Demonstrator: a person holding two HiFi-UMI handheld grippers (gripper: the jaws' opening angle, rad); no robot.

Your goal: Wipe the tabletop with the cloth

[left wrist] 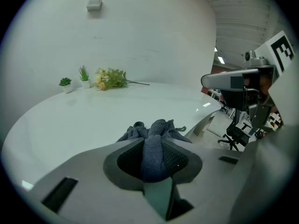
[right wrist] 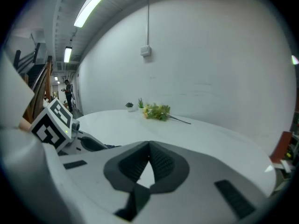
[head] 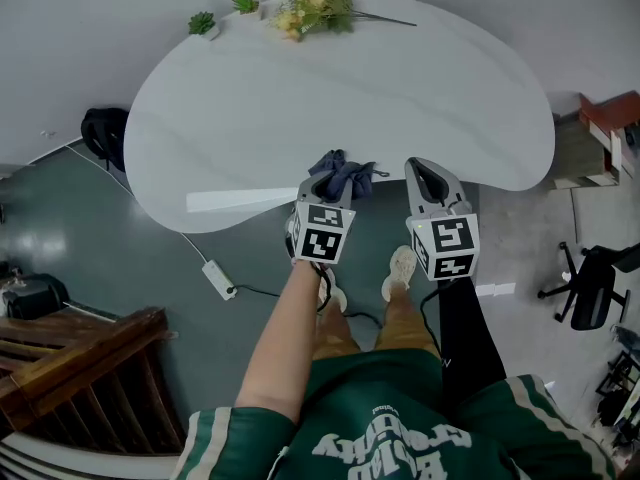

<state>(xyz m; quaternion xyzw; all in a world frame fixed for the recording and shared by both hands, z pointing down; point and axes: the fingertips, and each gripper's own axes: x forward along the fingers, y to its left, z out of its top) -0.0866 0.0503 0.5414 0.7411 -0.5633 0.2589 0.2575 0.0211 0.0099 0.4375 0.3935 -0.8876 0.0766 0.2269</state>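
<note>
A dark blue-grey cloth (head: pixel 343 174) is bunched at the near edge of the white curved tabletop (head: pixel 330 98). My left gripper (head: pixel 330 181) is shut on the cloth (left wrist: pixel 154 146), whose folds spill out in front of the jaws. My right gripper (head: pixel 428 176) hovers beside it at the table's near edge, shut with nothing between its jaws (right wrist: pixel 149 157). From the left gripper view the right gripper (left wrist: pixel 243 85) shows at the right.
Two small potted plants (head: pixel 202 23) and a bunch of yellow flowers (head: pixel 315 10) lie at the table's far edge. A power strip (head: pixel 219 278) with a cable lies on the floor. An office chair (head: pixel 590 283) stands at the right, a wooden stair rail (head: pixel 80 368) at the left.
</note>
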